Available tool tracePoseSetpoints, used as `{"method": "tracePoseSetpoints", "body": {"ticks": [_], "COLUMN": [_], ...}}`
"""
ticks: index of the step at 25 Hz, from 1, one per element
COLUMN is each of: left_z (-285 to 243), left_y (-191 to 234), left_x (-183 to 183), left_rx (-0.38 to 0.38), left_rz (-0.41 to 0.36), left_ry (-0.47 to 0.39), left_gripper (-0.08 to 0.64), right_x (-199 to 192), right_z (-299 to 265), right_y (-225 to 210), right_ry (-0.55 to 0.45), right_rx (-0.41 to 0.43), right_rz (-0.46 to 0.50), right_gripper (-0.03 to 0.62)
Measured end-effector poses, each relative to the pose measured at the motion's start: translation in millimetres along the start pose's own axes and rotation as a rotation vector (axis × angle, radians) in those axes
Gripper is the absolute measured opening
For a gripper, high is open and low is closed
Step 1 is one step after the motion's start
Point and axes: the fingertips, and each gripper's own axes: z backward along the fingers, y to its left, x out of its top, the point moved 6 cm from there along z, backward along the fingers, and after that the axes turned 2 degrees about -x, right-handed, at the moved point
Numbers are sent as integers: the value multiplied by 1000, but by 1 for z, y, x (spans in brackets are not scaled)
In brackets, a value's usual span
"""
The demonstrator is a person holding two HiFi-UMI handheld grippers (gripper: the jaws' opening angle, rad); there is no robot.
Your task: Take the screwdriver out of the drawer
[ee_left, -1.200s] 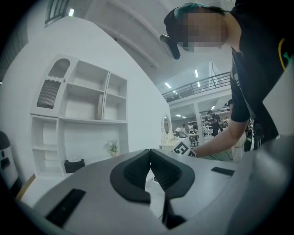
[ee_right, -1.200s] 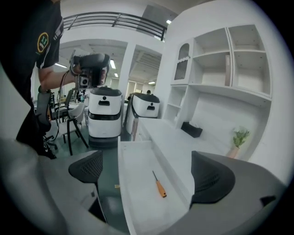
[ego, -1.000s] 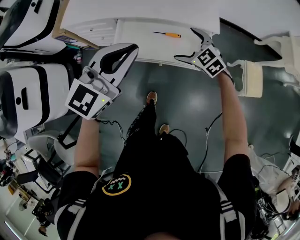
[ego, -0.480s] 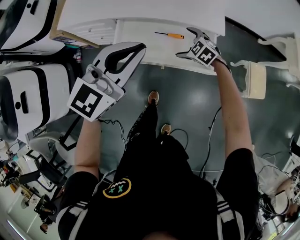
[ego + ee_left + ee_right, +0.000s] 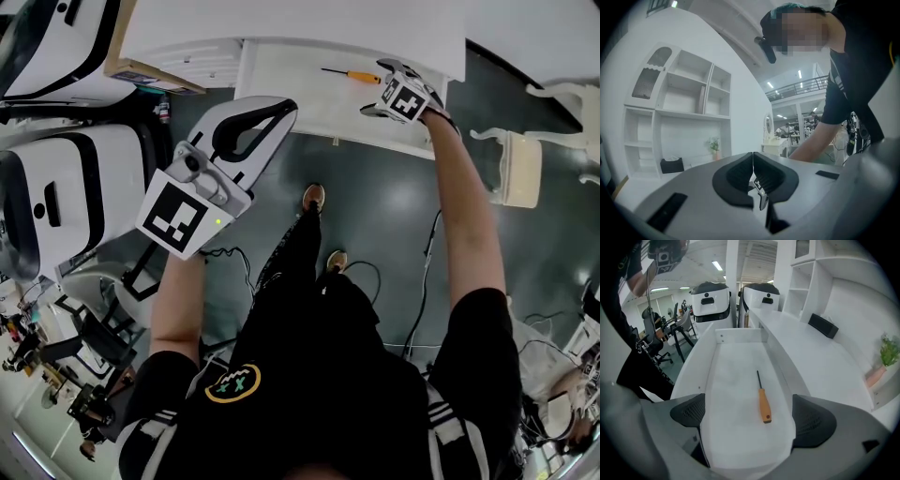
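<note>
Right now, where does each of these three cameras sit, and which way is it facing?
Head view: on the person's head, facing steeply down at the drawer, screwdriver, both arms, left gripper and right gripper.
Left gripper view: rides that gripper, facing past its shut jaws toward white shelves; the person's torso shows.
Right gripper view: rides that gripper, facing between its open jaws into the drawer; torso at left.
Shared: head and right gripper views both show the screwdriver.

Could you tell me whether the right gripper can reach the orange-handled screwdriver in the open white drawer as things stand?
Probably yes: the right gripper, jaws wide apart, hovers above the open white drawer, and the orange-handled screwdriver lies alone just ahead, uncovered.
</note>
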Motion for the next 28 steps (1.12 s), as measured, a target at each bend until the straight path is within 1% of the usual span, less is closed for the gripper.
{"method": "tracePoseSetpoints", "body": {"ticks": [10,13,18,22,28], "left_z": [-1,-3,-4,-3,-8], "left_y": [12,14,18,20,21], "left_x": [-18,-20,-18,-21,-30], "left_rx": [-1,-4,-7,-11,-16], "left_rz": [31,30,27,31,39], "left_ry": [20,26,25,31,47], "left_gripper": [20,20,20,20,20], "right_x": [-15,-27,-33,-39,-46], "right_z": [-49,-61,-75,-84,-93], "right_y": [-13,-15,-16,-15,-20], "right_ry": [104,146,177,196,210], "right_rx": [60,88,109,126,128], "right_rz": [-6,-34,-29,-47,-46], "right_gripper": [580,580,580,580,580]}}
